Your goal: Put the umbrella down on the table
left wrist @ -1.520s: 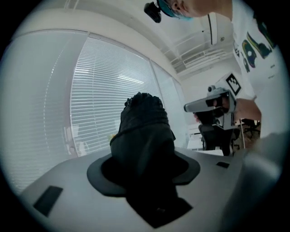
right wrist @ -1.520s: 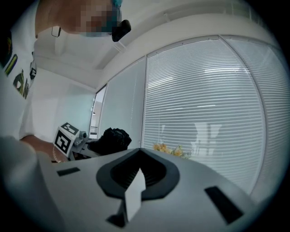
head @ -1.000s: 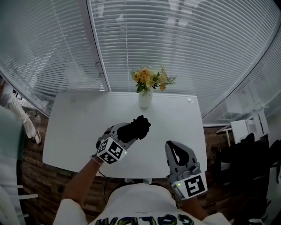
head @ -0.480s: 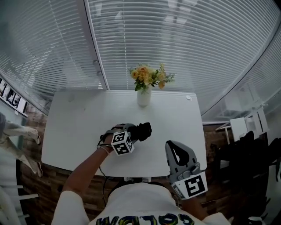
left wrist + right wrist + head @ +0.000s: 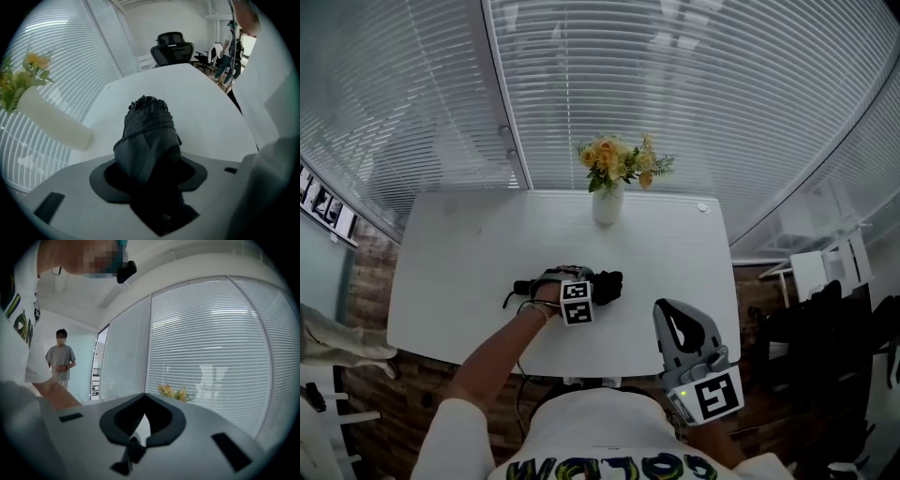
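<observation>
A folded black umbrella (image 5: 606, 284) sits between the jaws of my left gripper (image 5: 581, 284), which is shut on its middle. The gripper points steeply down over the front middle of the white table (image 5: 459, 272). The umbrella lies roughly level and low over the tabletop; whether it touches I cannot tell. Its dark handle end (image 5: 519, 288) sticks out to the left. In the left gripper view the umbrella (image 5: 147, 136) fills the jaws and reaches out over the table (image 5: 201, 93). My right gripper (image 5: 679, 326) hangs off the table's front right corner, shut with nothing in it.
A white vase (image 5: 607, 208) of yellow flowers (image 5: 614, 161) stands at the table's far middle edge, beside the window blinds. A small round thing (image 5: 703, 209) lies at the far right corner. Office chairs (image 5: 173, 47) stand past the table's end. A person (image 5: 60, 357) stands in the distance.
My left gripper has sunk towards the tabletop with the umbrella and tipped over to point downwards. The right gripper has stayed still. A person at the left edge has moved down the picture.
</observation>
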`<state>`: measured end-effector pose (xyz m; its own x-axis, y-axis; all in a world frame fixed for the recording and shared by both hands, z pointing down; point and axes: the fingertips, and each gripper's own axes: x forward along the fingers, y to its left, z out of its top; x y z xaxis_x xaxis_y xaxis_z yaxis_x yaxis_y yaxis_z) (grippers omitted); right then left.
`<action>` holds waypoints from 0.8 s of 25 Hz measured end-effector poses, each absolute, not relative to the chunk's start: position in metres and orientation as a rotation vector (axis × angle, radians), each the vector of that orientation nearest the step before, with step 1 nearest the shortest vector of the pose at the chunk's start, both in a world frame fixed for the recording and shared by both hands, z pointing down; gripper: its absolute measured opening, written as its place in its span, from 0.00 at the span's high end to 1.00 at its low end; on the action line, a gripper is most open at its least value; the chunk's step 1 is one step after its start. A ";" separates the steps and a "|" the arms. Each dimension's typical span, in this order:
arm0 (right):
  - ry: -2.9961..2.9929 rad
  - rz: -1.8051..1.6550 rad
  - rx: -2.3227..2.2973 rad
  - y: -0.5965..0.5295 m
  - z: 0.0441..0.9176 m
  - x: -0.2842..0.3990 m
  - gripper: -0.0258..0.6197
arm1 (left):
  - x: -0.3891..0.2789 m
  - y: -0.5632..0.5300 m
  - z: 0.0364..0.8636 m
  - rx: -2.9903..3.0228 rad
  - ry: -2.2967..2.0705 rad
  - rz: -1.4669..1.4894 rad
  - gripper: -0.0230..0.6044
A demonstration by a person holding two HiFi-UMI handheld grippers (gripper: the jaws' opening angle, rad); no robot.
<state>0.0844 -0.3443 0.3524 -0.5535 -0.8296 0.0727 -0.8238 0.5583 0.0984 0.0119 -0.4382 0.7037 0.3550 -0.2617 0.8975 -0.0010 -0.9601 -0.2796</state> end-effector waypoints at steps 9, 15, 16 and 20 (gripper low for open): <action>-2.668 -0.072 1.431 -0.345 0.354 0.087 0.95 | 0.013 -0.439 0.715 -2.365 0.226 -1.685 0.53; -2.664 -0.075 1.426 -0.348 0.355 0.086 0.95 | 0.009 -0.443 0.686 -2.452 0.422 -1.563 0.47; -2.663 -0.075 1.425 -0.349 0.355 0.086 0.95 | 0.007 -0.443 0.677 -2.470 0.464 -1.534 0.47; -2.661 -0.072 1.422 -0.350 0.358 0.085 0.95 | -0.004 -0.444 0.638 -2.527 0.635 -1.404 0.47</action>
<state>0.0852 -0.3501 0.3578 -0.5501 -0.8307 0.0859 -0.8248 0.5565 0.0998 -0.0042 -0.4442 0.6380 0.4625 -0.4492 0.7644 -0.2779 -0.8921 -0.3561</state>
